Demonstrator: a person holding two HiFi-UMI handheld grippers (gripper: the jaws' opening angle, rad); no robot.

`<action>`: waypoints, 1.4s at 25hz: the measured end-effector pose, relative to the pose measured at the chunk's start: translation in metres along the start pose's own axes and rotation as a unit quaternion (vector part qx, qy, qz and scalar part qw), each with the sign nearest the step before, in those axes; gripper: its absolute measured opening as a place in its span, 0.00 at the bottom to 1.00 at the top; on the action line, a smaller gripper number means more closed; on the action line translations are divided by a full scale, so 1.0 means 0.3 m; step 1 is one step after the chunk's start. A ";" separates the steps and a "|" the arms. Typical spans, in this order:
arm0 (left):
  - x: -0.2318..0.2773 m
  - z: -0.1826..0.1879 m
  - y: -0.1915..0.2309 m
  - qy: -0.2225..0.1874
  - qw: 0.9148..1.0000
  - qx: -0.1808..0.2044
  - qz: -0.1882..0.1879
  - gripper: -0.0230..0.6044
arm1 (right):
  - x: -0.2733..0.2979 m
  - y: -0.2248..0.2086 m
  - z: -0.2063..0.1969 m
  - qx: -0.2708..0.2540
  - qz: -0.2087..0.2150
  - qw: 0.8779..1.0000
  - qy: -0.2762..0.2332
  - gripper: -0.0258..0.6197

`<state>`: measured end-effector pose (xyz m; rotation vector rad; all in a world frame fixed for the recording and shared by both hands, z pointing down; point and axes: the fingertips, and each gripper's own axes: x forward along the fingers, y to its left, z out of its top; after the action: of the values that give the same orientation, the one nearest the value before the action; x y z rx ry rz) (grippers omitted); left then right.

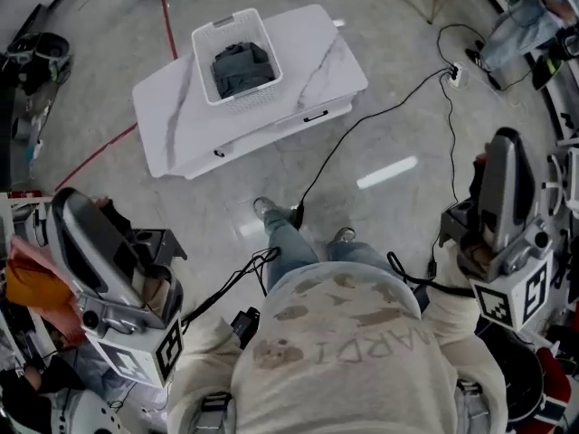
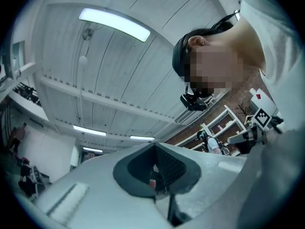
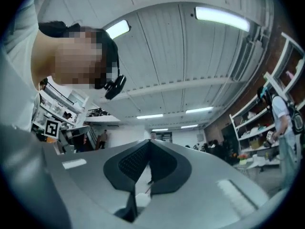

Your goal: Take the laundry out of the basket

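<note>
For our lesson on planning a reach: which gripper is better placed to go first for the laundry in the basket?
Left, marginally. The basket with dark laundry sits left of the person's midline, nearer the left gripper than the right gripper. Both are shut, empty, pointing up.

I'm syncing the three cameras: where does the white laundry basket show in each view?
Head view: laundry basket upper centre, on the white table.
Left gripper view: not in it; only ceiling overhead.
Right gripper view: not in it; ceiling again.
Shared landmark: the person's pale sweater, bottom centre in head view, at an upper corner in both gripper views.
</note>
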<state>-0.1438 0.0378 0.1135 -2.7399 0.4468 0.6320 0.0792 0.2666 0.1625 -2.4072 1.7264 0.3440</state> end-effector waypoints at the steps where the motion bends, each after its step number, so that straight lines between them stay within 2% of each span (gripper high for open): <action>1: -0.010 -0.017 -0.067 0.022 1.000 -0.019 -0.005 0.04 | -0.039 0.008 -0.043 0.017 0.019 0.999 0.022 0.08; 3: -0.041 -0.069 -0.191 0.073 0.995 -0.065 -0.015 0.04 | -0.090 0.054 -0.121 0.046 0.072 0.995 0.059 0.08; 6: -0.103 -0.139 -0.351 0.146 0.982 -0.119 -0.020 0.04 | -0.128 0.174 -0.195 0.099 0.155 0.979 0.084 0.08; 8: -0.147 -0.163 -0.426 0.175 0.977 -0.119 -0.014 0.04 | -0.145 0.264 -0.223 0.127 0.200 0.968 0.084 0.08; 11: -0.205 -0.189 -0.476 0.195 0.977 -0.086 -0.001 0.04 | -0.159 0.385 -0.258 0.130 0.235 0.960 0.084 0.08; 13: -0.241 -0.211 -0.470 0.207 0.976 -0.072 0.016 0.04 | -0.162 0.444 -0.271 0.117 0.233 0.962 0.086 0.08; 16: -0.291 -0.223 -0.458 0.220 0.973 -0.062 0.028 0.04 | -0.154 0.495 -0.278 0.111 0.201 0.969 0.090 0.08; 20: -0.343 -0.201 -0.442 0.219 0.974 -0.046 -0.013 0.04 | -0.113 0.577 -0.278 0.110 0.164 0.977 0.084 0.08; 24: -0.403 -0.180 -0.372 0.196 0.977 -0.070 -0.033 0.04 | -0.087 0.693 -0.282 0.081 0.151 0.981 0.094 0.08; 28: -0.483 -0.154 -0.356 0.190 0.977 -0.067 -0.066 0.04 | -0.116 0.797 -0.264 0.065 0.142 0.983 0.099 0.08; 30: -0.510 -0.129 -0.342 0.184 0.978 -0.070 -0.061 0.04 | -0.131 0.836 -0.255 0.060 0.141 0.983 0.100 0.08; 35: -0.584 -0.093 -0.286 0.187 0.980 -0.062 -0.017 0.04 | -0.167 0.912 -0.257 0.051 0.156 0.980 0.113 0.08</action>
<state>-0.2525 0.1466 0.2368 -2.9863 0.4538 0.1346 -0.1882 0.2041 0.2517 -2.1738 2.1672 0.0158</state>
